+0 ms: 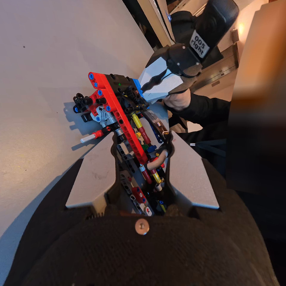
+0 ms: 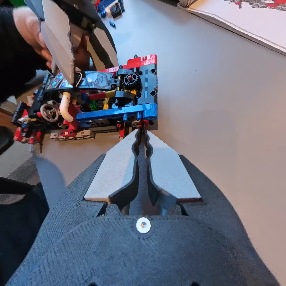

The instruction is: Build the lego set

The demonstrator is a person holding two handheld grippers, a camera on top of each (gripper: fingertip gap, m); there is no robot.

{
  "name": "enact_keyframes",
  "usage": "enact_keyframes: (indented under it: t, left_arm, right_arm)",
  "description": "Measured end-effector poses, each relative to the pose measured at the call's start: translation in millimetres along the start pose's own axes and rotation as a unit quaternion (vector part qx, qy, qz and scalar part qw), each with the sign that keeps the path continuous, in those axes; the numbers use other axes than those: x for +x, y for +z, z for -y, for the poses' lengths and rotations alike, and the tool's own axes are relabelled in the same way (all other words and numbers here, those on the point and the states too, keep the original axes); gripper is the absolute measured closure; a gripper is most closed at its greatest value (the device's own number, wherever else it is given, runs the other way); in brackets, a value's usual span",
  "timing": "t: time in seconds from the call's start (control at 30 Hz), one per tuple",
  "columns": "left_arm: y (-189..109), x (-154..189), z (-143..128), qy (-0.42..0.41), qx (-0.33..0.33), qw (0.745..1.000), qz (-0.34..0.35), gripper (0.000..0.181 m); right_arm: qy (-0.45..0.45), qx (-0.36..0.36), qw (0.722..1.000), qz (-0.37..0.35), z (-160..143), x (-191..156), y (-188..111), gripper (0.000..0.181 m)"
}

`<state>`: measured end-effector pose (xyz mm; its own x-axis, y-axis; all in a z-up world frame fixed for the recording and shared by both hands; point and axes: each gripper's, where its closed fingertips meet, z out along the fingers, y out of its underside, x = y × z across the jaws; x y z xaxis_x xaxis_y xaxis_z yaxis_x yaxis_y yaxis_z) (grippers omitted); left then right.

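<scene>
pinching a thin pin or axle at the blue-beam corner of the lego model [image 2: 108,96], the right gripper [image 2: 141,133] has its jaws nearly shut on it; left gripper [image 1: 141,139] clamps the model's middle, chassis between its jaws, one side resting on the grey table [image 2: 216,139]; risk: an off-axis push bends the pin or twists the model in the left clamp; loose parts [image 2: 111,9] lie well apart.
</scene>
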<state>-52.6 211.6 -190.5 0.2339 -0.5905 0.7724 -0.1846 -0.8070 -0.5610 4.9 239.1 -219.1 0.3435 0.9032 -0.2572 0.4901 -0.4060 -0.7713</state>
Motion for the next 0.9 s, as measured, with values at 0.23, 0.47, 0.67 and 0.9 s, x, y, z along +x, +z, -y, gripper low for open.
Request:
enact_keyframes:
  t: [0.23,0.47,0.67,0.9]
  left_arm:
    - [-22.2,-7.4,15.8,0.041,0.012,0.999,0.026,0.119]
    - [-11.4,-28.0,28.1,0.025,-0.022,0.999,0.011,0.113]
    - [-3.6,-29.7,29.5,0.026,-0.026,0.999,0.006,0.116]
    - [-3.4,-30.9,30.2,0.029,-0.027,0.999,0.008,0.116]
  right_arm:
    - [0.019,-0.009,0.999,0.026,0.1,-0.7,3.0,0.181]
    - [0.028,0.001,0.999,0.021,4.4,3.7,3.7,0.181]
    - [0.038,-0.007,0.999,0.025,3.8,6.4,6.3,0.181]
    - [0.030,-0.022,0.998,0.043,3.0,9.5,7.7,0.181]
